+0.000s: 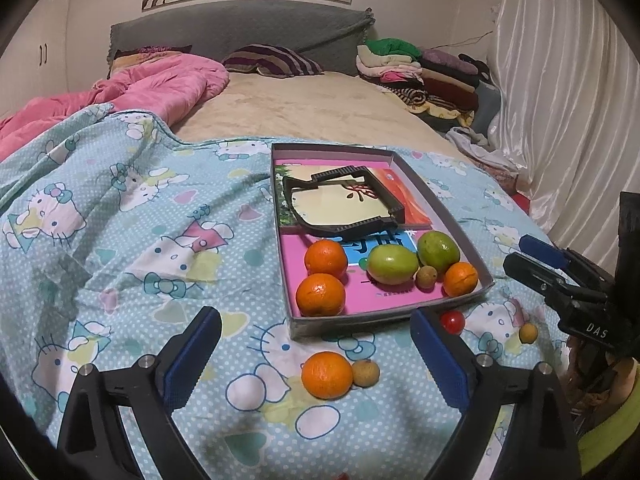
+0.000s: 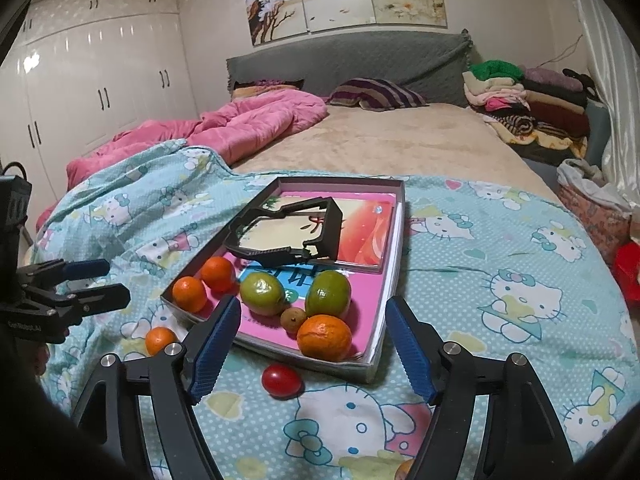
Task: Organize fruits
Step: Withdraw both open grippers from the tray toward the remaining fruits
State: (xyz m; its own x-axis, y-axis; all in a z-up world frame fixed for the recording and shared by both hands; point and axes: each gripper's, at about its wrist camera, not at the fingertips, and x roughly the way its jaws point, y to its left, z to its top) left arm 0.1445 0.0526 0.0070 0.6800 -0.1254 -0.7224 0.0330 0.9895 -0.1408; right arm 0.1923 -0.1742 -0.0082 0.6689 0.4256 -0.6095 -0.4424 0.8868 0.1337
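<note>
A shallow grey box (image 1: pixel 444 212) (image 2: pixel 394 264) lies on the Hello Kitty blanket. It holds three oranges (image 1: pixel 320 294), two green fruits (image 1: pixel 392 265) and a small brown longan (image 1: pixel 425 277). On the blanket in front lie an orange (image 1: pixel 327 375) (image 2: pixel 160 340), a longan (image 1: pixel 365 373), a red cherry tomato (image 1: pixel 452 322) (image 2: pixel 281 380) and another small fruit (image 1: pixel 528 333). My left gripper (image 1: pixel 316 354) is open and empty, around the loose orange and longan. My right gripper (image 2: pixel 312 344) is open and empty over the box's near corner and the tomato.
A black plastic frame (image 1: pixel 344 204) (image 2: pixel 288 228) lies on books in the far half of the box. A pink quilt (image 1: pixel 160 84), a striped pillow (image 1: pixel 276 60) and a pile of folded clothes (image 1: pixel 420 76) lie farther up the bed. Curtains hang on the right.
</note>
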